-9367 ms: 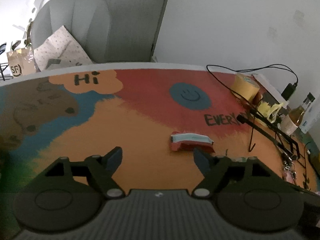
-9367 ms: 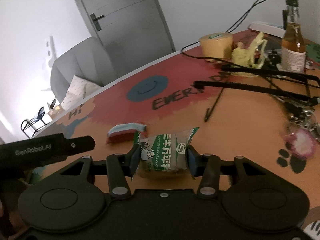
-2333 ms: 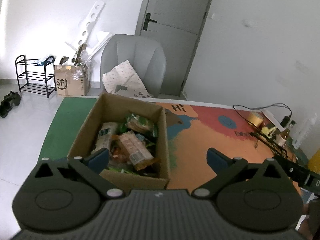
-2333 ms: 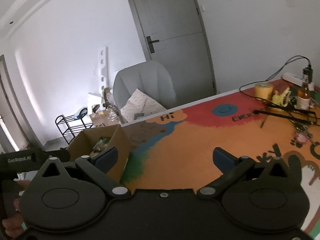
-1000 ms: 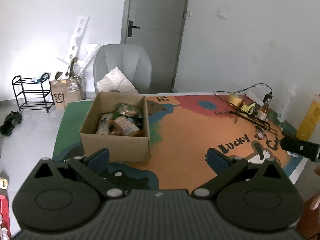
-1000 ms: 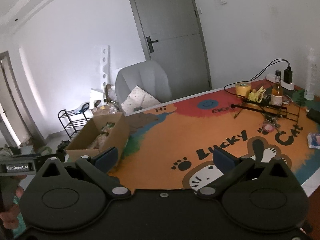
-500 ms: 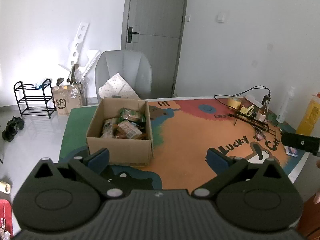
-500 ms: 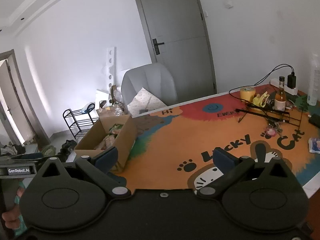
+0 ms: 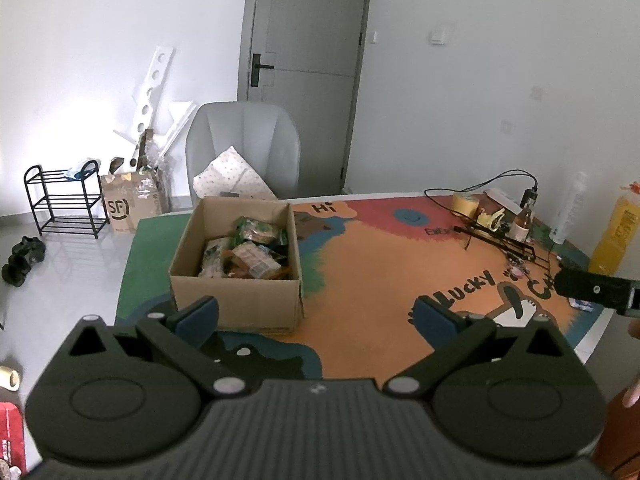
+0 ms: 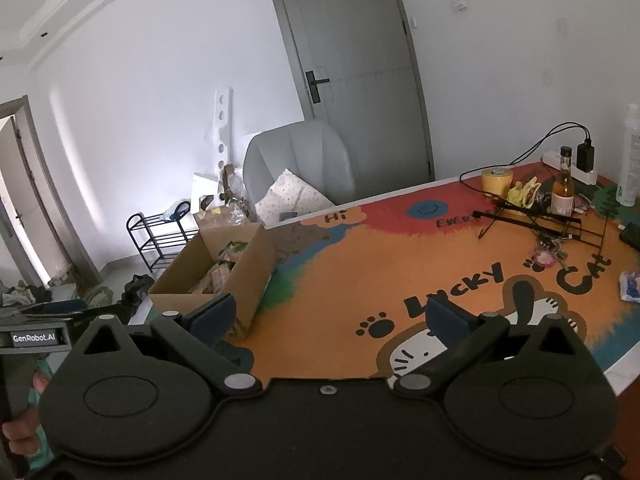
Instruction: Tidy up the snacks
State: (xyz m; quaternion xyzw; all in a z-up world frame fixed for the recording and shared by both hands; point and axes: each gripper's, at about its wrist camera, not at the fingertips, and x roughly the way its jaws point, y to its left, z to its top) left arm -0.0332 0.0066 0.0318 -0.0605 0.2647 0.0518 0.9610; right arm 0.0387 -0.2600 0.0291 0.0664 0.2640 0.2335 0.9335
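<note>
We are listing light, crinkly snack packets (image 9: 244, 252) inside the cardboard box (image 9: 236, 300), best pinched mid-body, both grippers (image 9: 316, 312) (image 10: 340, 312) spread empty.

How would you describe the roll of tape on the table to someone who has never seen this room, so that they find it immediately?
Start at the colourful table mat and go to its far corner, beyond the blue smiley face. The tape roll stands there beside a brown glass bottle. It is the only squat yellow cylinder, with a black cable curving behind it.
</note>
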